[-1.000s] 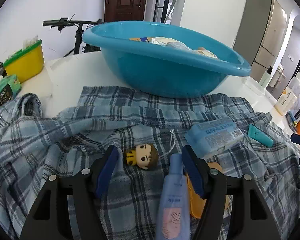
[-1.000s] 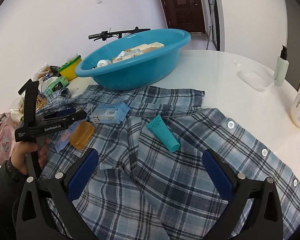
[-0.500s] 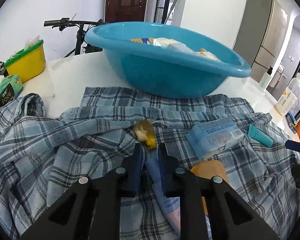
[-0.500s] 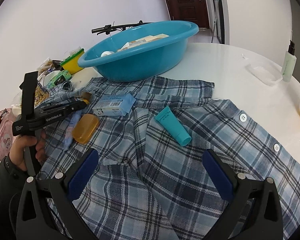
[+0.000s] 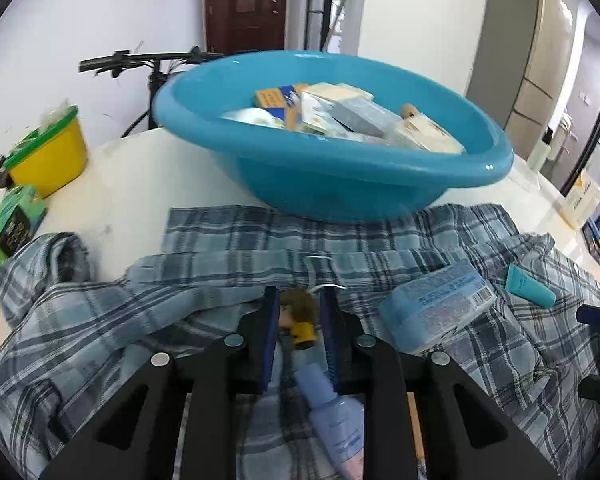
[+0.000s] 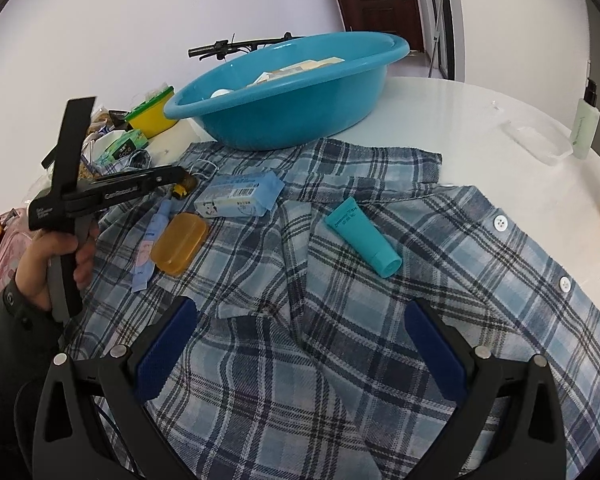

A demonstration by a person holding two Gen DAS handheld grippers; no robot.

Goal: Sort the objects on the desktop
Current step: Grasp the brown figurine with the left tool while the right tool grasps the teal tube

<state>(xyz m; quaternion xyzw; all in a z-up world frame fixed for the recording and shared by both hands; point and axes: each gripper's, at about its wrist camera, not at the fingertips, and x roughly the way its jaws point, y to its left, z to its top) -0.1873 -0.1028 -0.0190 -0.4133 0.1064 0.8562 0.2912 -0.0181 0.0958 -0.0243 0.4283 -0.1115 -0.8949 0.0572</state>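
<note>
My left gripper (image 5: 299, 312) is shut on a small doll figure (image 5: 298, 316) with brown hair and a yellow body, lifted a little above the plaid shirt (image 6: 340, 320); it also shows in the right wrist view (image 6: 182, 184). On the shirt lie a pale blue tube (image 6: 152, 236), an orange soap bar (image 6: 179, 243), a blue tissue pack (image 6: 240, 198) and a teal tube (image 6: 362, 236). The blue basin (image 5: 332, 172) with several boxes stands behind. My right gripper (image 6: 300, 354) is open and empty over the shirt's front part.
A yellow tub with a green lid (image 5: 48, 152) and a green packet (image 5: 12, 226) sit at the table's left. A clear tray (image 6: 538, 140) and a pale green bottle (image 6: 586, 124) stand at the right. A bicycle handlebar (image 5: 148, 58) is behind the basin.
My left gripper closed on the doll and lifted it off the shirt toward the basin. My right gripper stayed open and drifted slightly.
</note>
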